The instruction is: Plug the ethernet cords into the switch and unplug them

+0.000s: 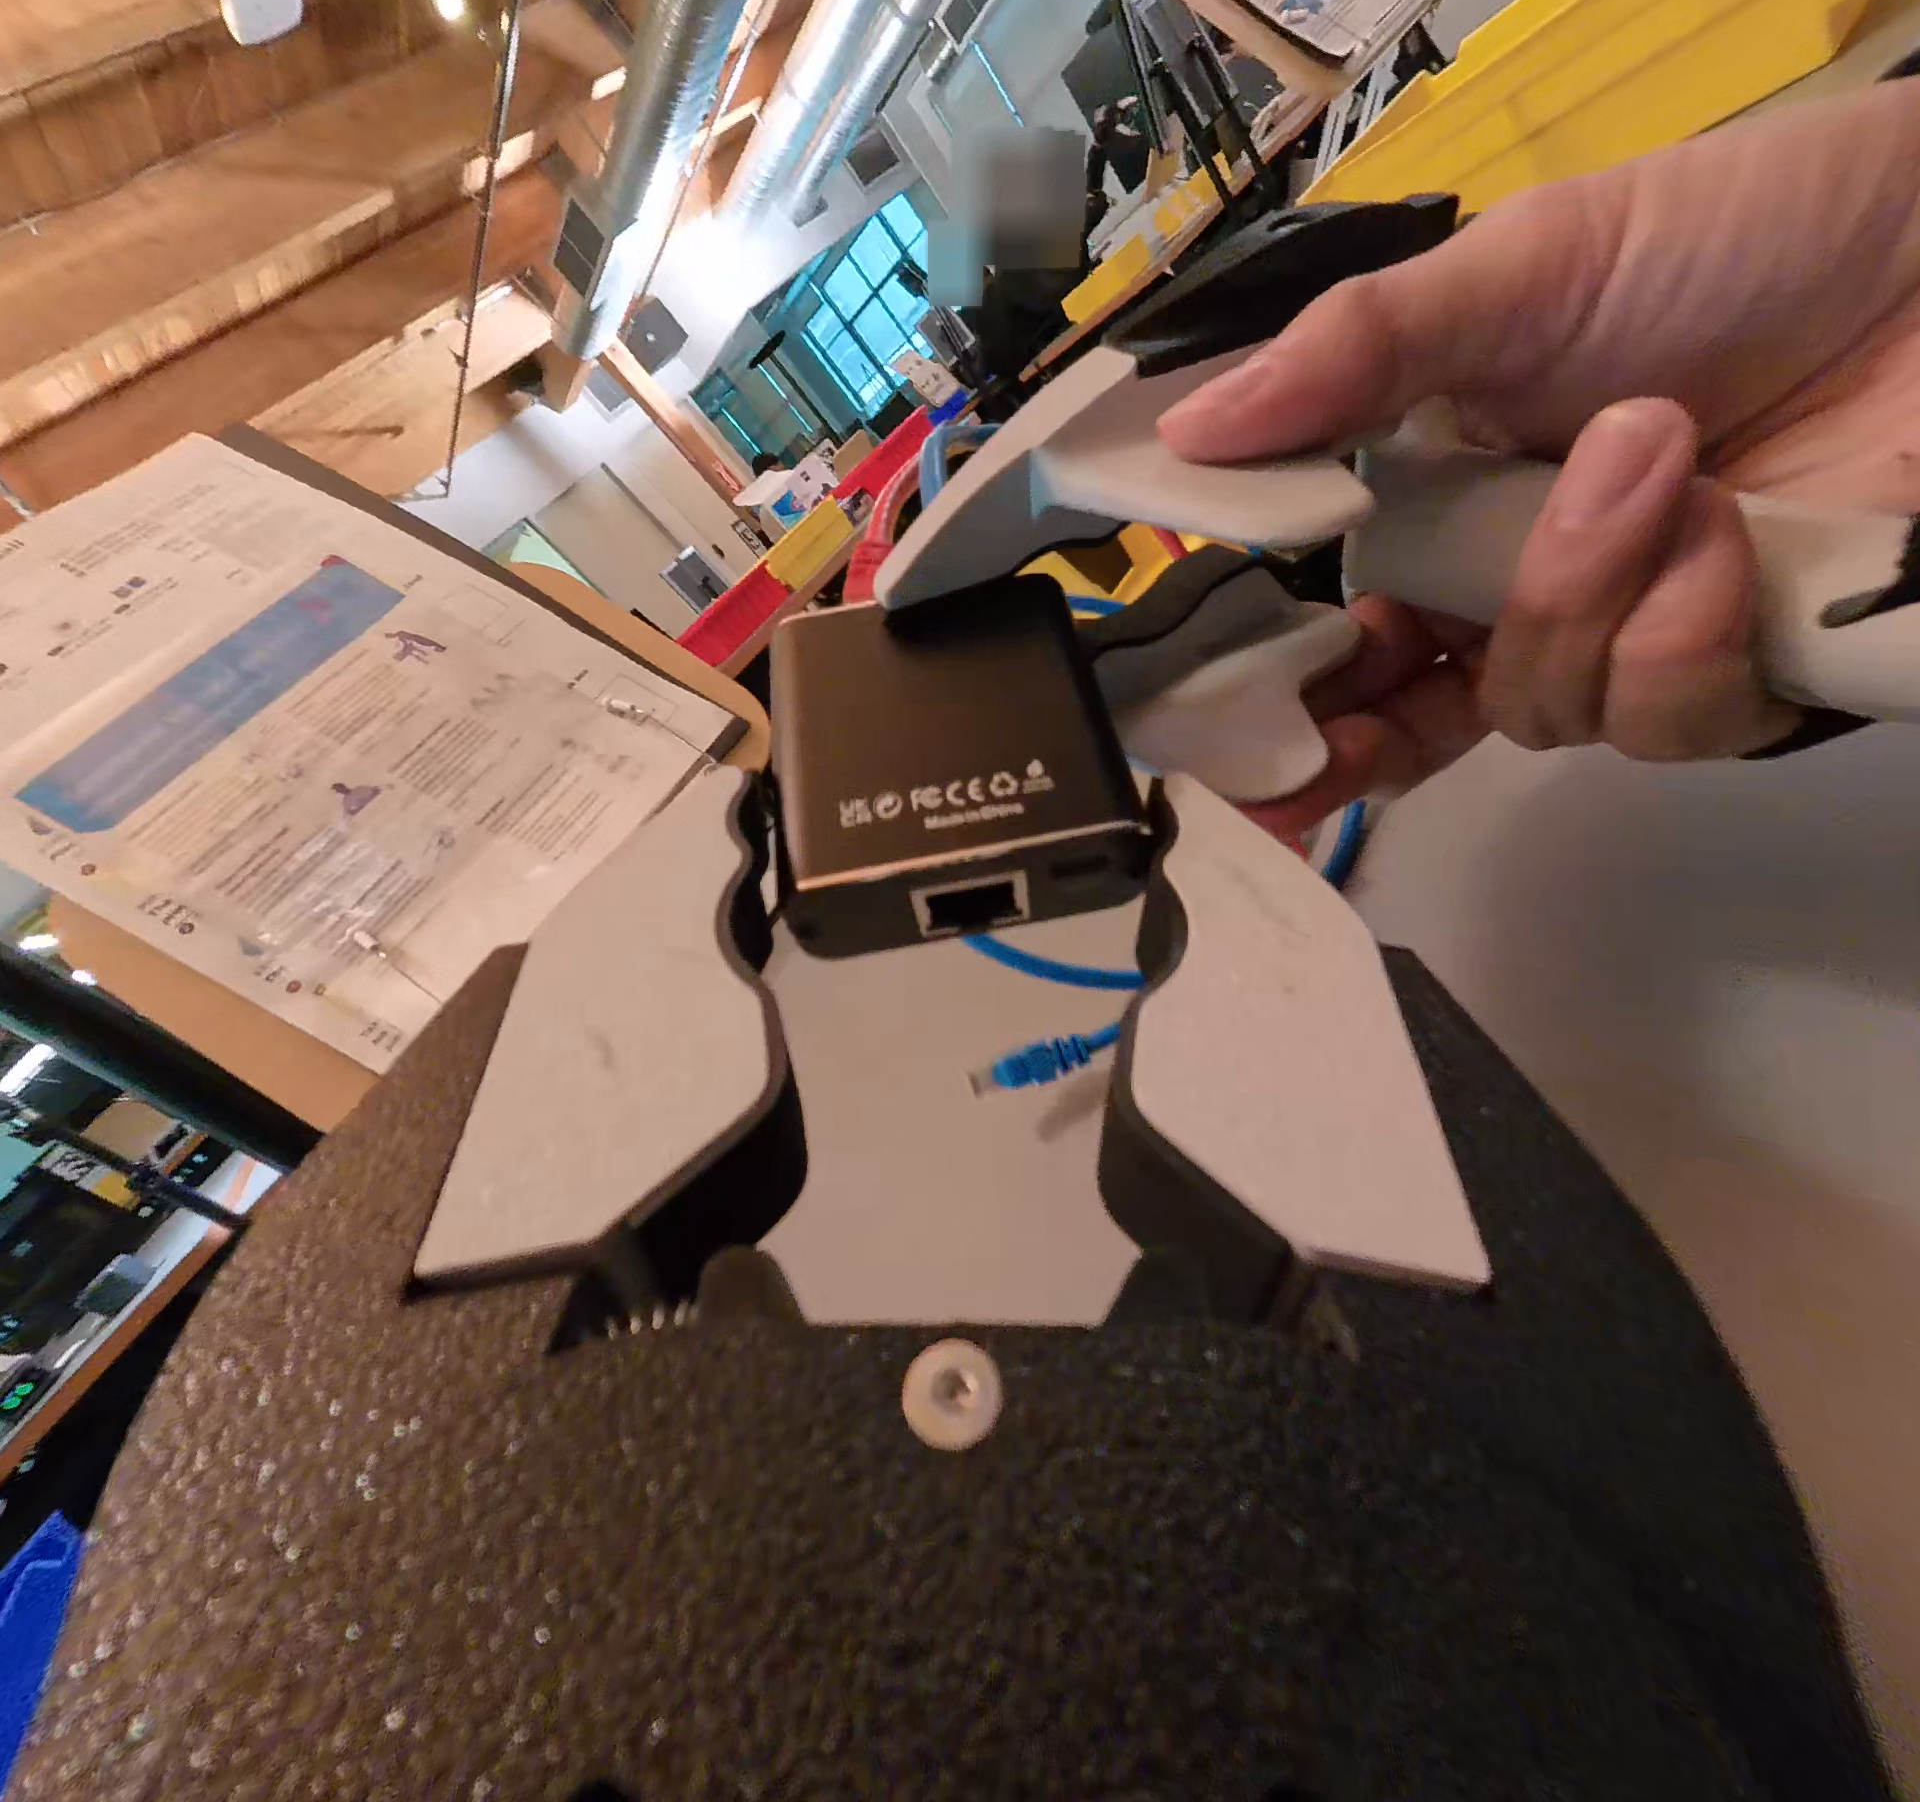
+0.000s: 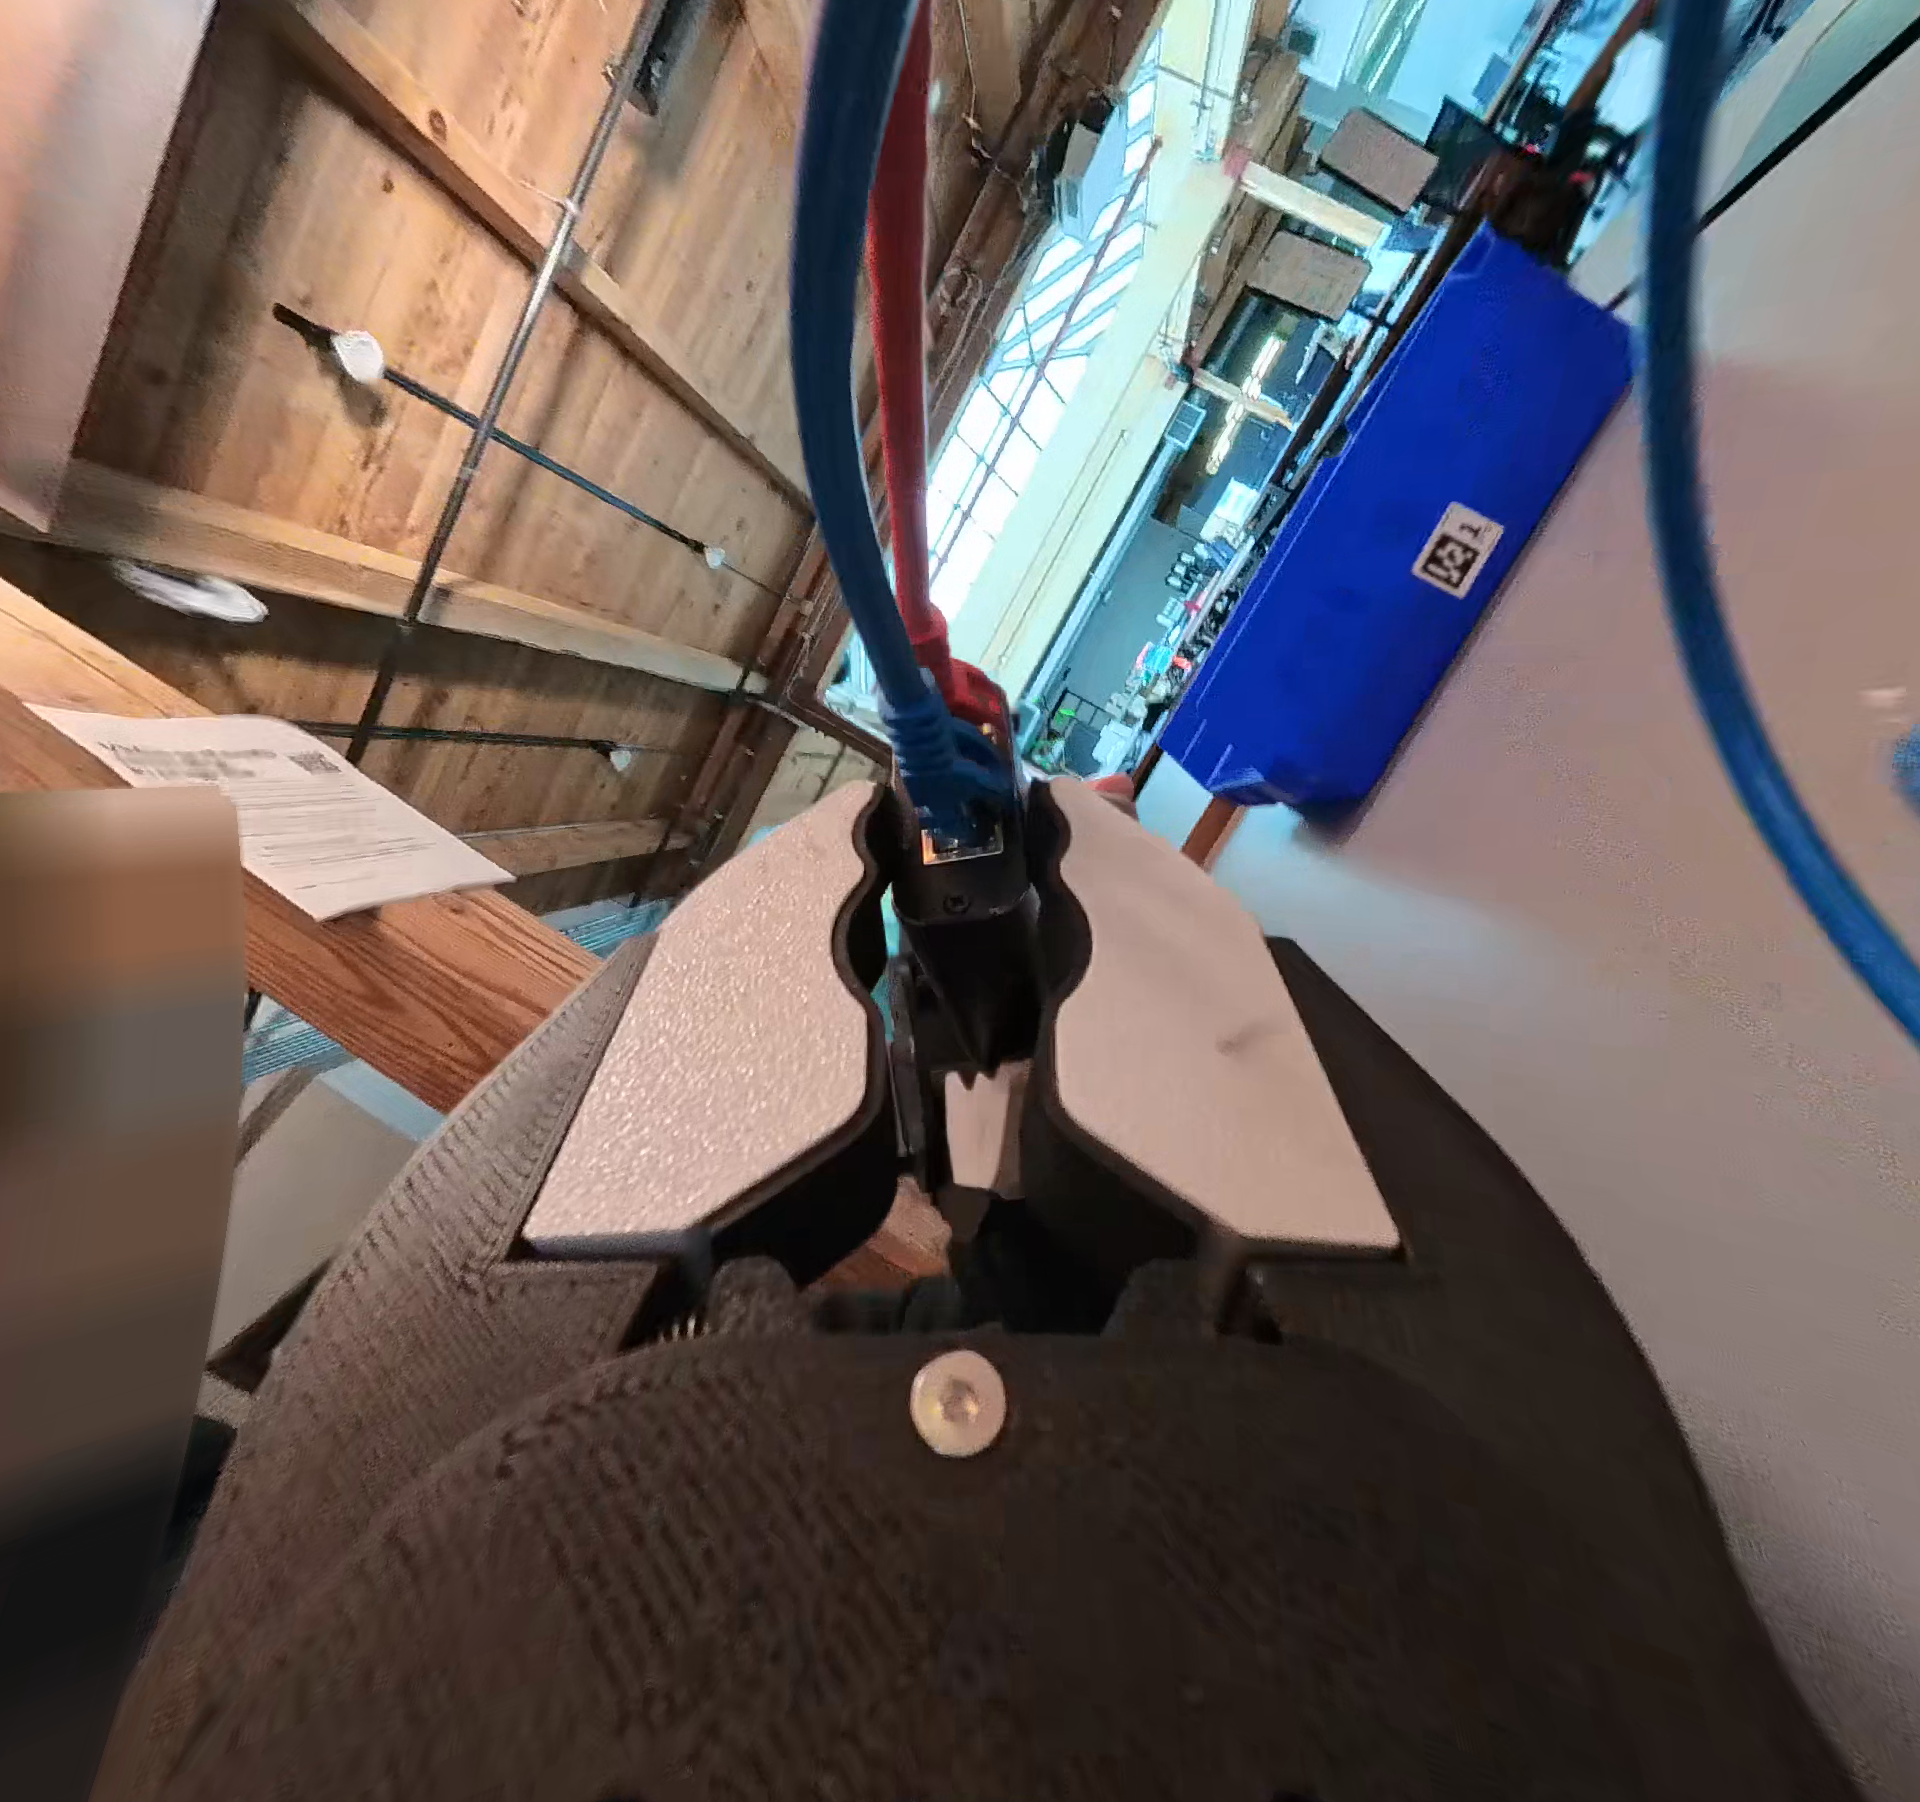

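While both tongs (image 1: 961,848) (image 2: 961,843) clamp the switch (image 1: 940,765), wooden ceiling (image 1: 208,225) looms overhead.

Printed sheet (image 1: 312,724) — blue bin (image 2: 1392,557)

Small rectangular metal switch (image 1: 951,765): dark brown-black casing, white markings. Ethernet cords: one blue (image 2: 831,318), one red (image 2: 902,329). Flat gripper finger plates (image 1: 613,1046): light grey on speckled black bodies. Bins: blue plastic (image 2: 1392,547), yellow plastic (image 1: 1621,38).

Timber ceiling (image 1: 260,225), silver ducts (image 1: 665,90), bright windows (image 1: 862,287).
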Motion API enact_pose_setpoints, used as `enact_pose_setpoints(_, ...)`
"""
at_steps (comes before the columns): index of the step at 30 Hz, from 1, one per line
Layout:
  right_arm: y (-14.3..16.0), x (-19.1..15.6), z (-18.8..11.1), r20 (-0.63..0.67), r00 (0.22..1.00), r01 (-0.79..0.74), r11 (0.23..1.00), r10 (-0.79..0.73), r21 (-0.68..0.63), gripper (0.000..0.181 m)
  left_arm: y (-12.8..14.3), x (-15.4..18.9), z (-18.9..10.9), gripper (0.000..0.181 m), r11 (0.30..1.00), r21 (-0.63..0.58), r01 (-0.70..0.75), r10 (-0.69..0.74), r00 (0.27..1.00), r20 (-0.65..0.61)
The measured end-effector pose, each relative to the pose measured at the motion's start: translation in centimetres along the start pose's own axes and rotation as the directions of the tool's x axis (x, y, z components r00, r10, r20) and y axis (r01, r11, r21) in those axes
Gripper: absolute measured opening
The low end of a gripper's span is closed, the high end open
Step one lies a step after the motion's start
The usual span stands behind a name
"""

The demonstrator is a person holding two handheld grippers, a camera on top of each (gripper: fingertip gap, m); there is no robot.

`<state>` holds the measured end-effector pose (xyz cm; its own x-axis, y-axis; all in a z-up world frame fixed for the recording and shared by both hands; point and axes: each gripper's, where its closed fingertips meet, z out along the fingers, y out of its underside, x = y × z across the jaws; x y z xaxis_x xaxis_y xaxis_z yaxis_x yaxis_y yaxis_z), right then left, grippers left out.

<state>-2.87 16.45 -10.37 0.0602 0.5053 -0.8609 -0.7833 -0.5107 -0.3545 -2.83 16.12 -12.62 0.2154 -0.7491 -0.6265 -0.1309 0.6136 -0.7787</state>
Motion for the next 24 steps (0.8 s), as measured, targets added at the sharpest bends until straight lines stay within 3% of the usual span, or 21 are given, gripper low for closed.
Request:
enact_pose_setpoints(3,-0.6,-0.2,0.0,0.054,0.994,-0.095,0.991,0.090,0.090,0.024,-0.1,-0.8,-0.3,0.062,0.999,0.032,0.017,-0.019,0.997,0.069)
enact_pose_setpoints(6,-0.8,-0.1,-0.1,0.050,0.995,-0.095,0.986,0.088,0.139,0.023,-0.1,-1.2,-0.4,0.062,0.998,0.043,0.045,-0.050,0.992,0.116)
enact_pose_setpoints(12,-1.2,0.0,-0.3,0.053,0.995,-0.097,0.971,0.088,0.217,0.024,-1.8,-0.8,-0.9,0.062,0.970,0.172,0.171,-0.183,0.982,0.052)
enact_pose_setpoints(18,-1.2,-0.1,-0.4,0.084,0.987,-0.152,0.955,0.134,0.256,0.023,-0.9,-0.7,-0.4,0.062,0.975,0.128,0.184,-0.196,0.977,0.084)
enact_pose_setpoints(24,-0.8,-0.7,0.0,0.081,0.993,-0.100,0.968,0.083,0.230,0.023,-0.8,-0.9,-0.5,0.062,0.974,0.127,0.188,-0.201,0.975,0.094)
